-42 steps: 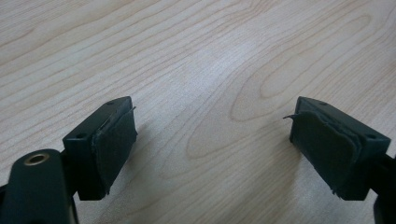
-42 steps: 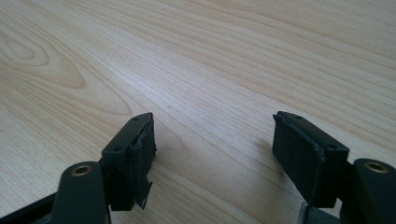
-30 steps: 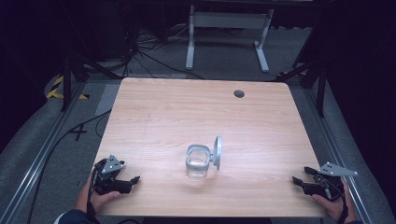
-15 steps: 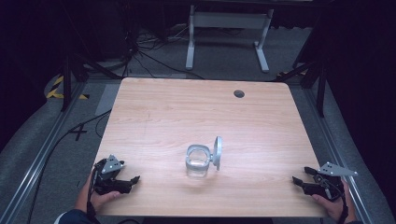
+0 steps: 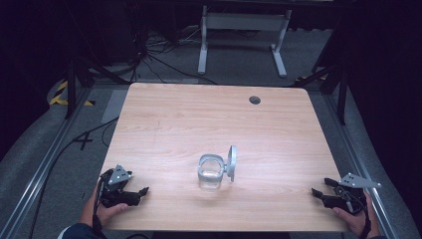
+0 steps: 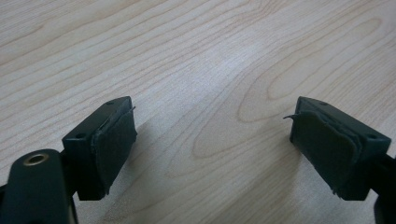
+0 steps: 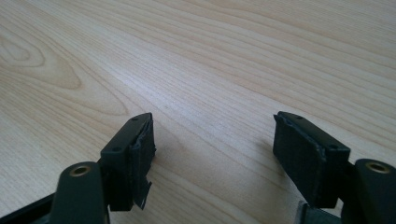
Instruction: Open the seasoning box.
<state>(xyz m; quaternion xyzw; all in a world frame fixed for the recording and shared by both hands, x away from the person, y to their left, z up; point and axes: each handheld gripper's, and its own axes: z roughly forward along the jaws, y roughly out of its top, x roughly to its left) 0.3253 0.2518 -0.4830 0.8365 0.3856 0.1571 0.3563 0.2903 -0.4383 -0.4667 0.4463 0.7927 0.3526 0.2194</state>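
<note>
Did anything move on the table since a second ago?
Nothing visibly moved. The left gripper and right gripper rest open at the near corners of the table as before, holding nothing. The clear jar, with its lid up beside it, stays in the same spot between them.

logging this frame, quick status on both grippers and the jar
Left gripper open, empty, at near left table edge. Right gripper open, empty, near right edge. Clear jar mid-table, hinged lid open, untouched. Nothing between them.

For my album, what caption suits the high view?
Two hand-held grippers, left and right, rest open beside a clear jar mid-table.
</note>
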